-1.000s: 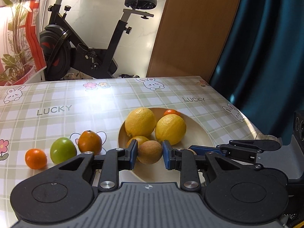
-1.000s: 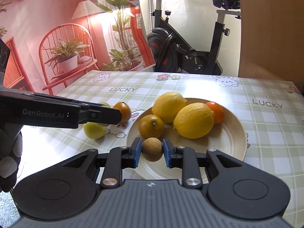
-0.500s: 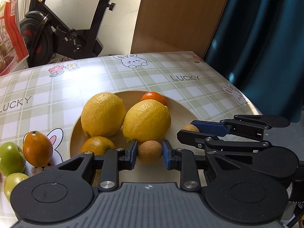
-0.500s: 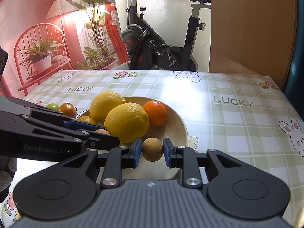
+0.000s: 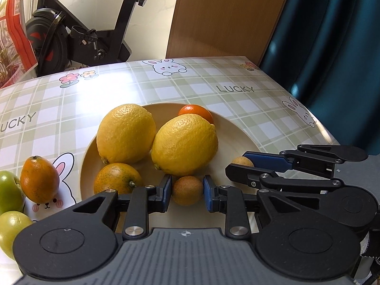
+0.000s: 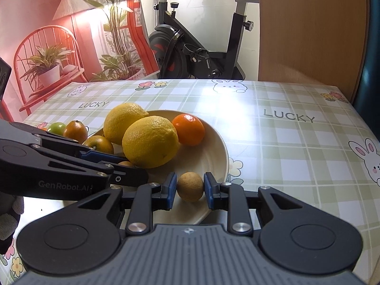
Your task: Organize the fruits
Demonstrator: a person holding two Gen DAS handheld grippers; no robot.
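A cream plate (image 5: 237,140) holds two big lemons (image 5: 185,144), a tangerine (image 5: 196,111) and an orange (image 5: 116,180). My left gripper (image 5: 187,190) has a small brown fruit (image 5: 187,190) between its pads, low over the plate's near side; thin gaps show beside the fruit. My right gripper (image 6: 190,186) has another small brown fruit (image 6: 190,186) between its pads, resting over the plate's (image 6: 213,152) near right rim, also with small gaps. The right gripper also shows in the left wrist view (image 5: 239,163).
On the tablecloth left of the plate lie an orange fruit (image 5: 39,182) and two green fruits (image 5: 9,194). The table's right edge (image 5: 327,133) runs beside a dark curtain. An exercise bike (image 6: 197,47) stands behind the table.
Both grippers have carried their brown fruits right and forward over the plate. The pads now look slightly parted from the fruits, which were held tight before.
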